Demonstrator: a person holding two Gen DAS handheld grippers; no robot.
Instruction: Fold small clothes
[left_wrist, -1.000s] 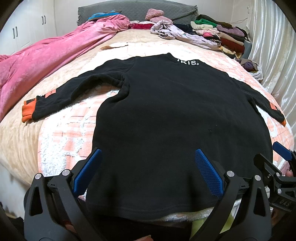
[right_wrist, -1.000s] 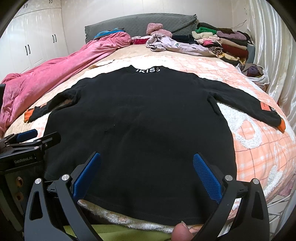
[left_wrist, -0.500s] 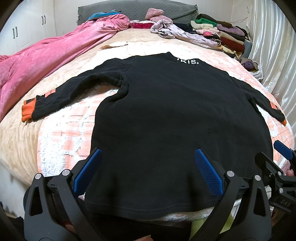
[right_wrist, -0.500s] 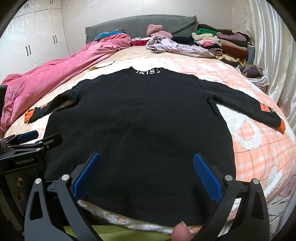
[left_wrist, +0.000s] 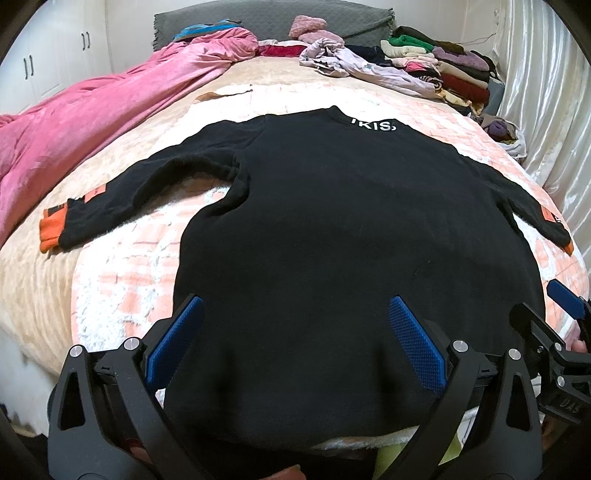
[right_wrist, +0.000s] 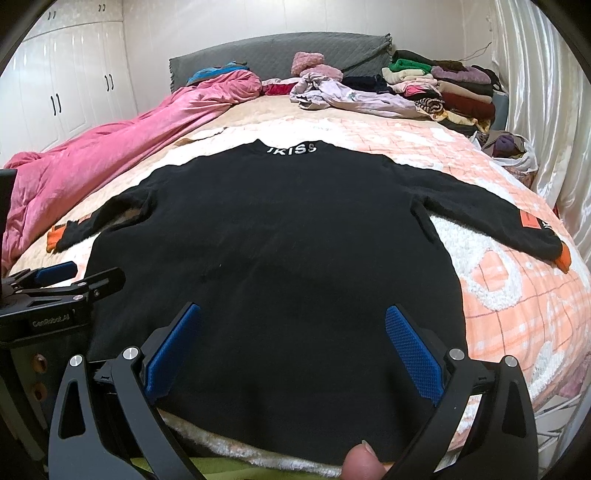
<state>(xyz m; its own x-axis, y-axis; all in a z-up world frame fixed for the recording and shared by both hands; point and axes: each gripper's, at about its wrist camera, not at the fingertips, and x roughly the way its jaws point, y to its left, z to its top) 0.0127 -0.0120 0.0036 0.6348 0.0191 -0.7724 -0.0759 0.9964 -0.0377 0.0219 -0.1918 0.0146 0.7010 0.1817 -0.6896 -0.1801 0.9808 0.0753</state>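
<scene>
A small black sweatshirt (left_wrist: 332, 221) with white collar lettering and orange cuffs lies flat on the bed, both sleeves spread sideways. It fills the right wrist view too, black sweatshirt (right_wrist: 280, 236). My left gripper (left_wrist: 295, 334) hovers open over the hem's left half, holding nothing. My right gripper (right_wrist: 291, 343) is open above the hem's right half, also holding nothing. The right gripper (left_wrist: 554, 314) shows at the left wrist view's right edge; the left gripper (right_wrist: 77, 277) shows at the right wrist view's left edge.
A peach-and-white checked blanket (right_wrist: 517, 280) covers the bed. A pink quilt (left_wrist: 92, 122) lies along the left side. Loose garments (right_wrist: 351, 96) and a stack of folded clothes (right_wrist: 454, 85) sit by the grey headboard (right_wrist: 280, 51). White curtains (right_wrist: 546, 110) hang on the right.
Both grippers have drifted slightly back and up from the hem; the sweatshirt lies unmoved and both stay open.
</scene>
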